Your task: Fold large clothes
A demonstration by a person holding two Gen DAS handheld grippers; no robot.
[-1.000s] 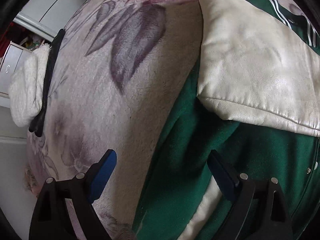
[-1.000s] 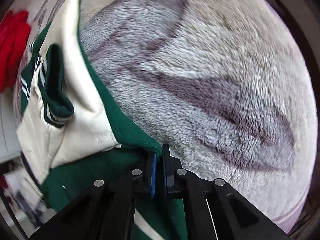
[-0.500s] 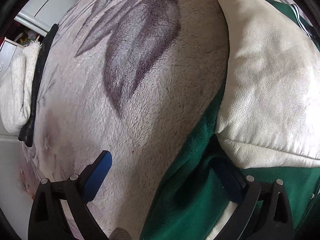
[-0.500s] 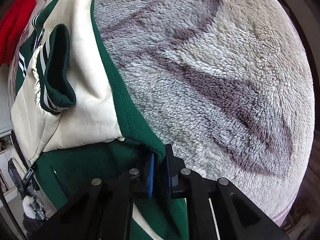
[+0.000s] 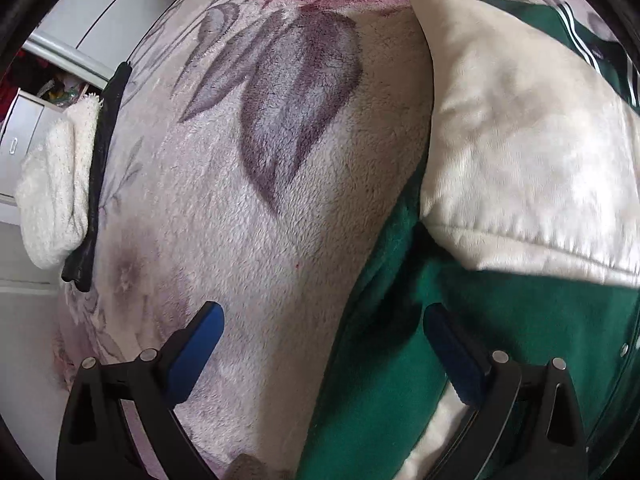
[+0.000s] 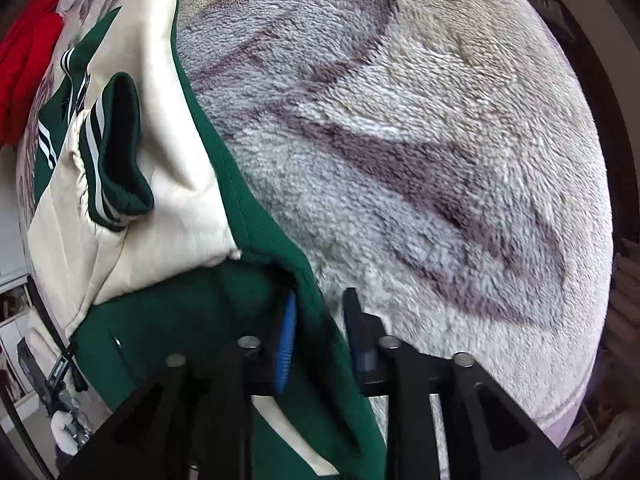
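A green jacket with cream sleeves lies on a floral fleece blanket. My left gripper hangs open and wide over the jacket's left edge, one finger above the blanket and the other above green cloth, gripping nothing. In the right wrist view the jacket shows a cream sleeve folded across it, with a striped green cuff. My right gripper is opening. The jacket's green edge still runs between its jaws, and the pads stand apart from it.
A white fluffy towel and a black strap lie at the blanket's left edge, with a white drawer unit beyond. A red garment lies past the jacket. Bare blanket spreads to the right.
The right gripper, shut on the jacket's green edge in both earlier frames, has parted its jaws. The left gripper has opened a little wider and shifted slightly over the jacket's edge.
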